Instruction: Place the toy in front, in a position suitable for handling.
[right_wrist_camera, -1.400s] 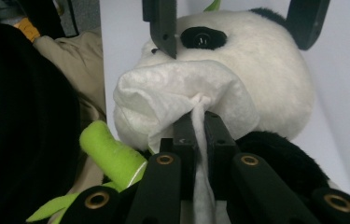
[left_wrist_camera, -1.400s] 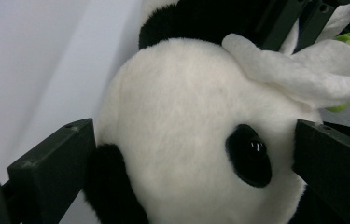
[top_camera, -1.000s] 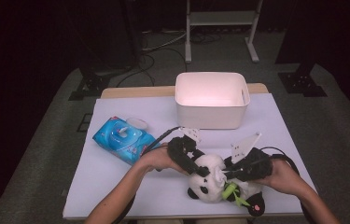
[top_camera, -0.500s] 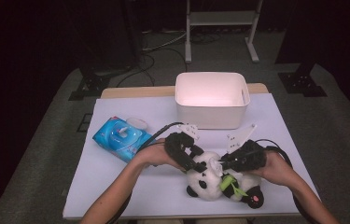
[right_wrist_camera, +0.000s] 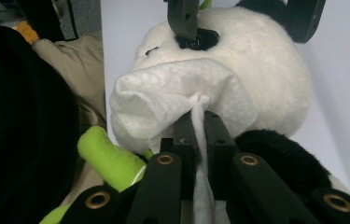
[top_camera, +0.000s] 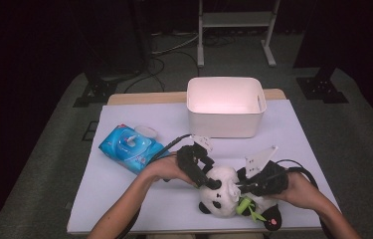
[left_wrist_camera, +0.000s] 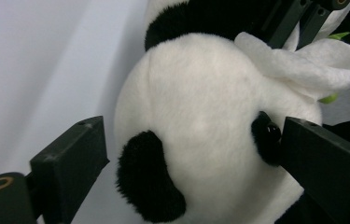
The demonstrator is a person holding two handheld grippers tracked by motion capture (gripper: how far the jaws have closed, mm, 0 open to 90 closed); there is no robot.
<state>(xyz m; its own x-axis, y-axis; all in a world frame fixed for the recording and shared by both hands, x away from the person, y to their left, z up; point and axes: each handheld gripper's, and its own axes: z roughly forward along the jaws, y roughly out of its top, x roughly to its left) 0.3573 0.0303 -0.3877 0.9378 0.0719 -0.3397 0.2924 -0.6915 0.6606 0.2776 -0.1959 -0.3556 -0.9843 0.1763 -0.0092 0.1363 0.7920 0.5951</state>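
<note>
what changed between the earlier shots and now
The left claw has just been opening its jaws around the panda toy's head; one jaw touches the eye patch, the other stands clear of the fur. Both hands shifted only slightly. The right claw stays shut on the white wipe against the panda's face. The wipes pack and the white bin stayed put.

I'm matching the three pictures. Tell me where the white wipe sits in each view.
High view: white wipe at the plush panda head, lower centre.
Left gripper view: upper right, on the panda's face.
Right gripper view: centre, pinched by the right gripper.
Shared landmark: the panda's head.
</note>
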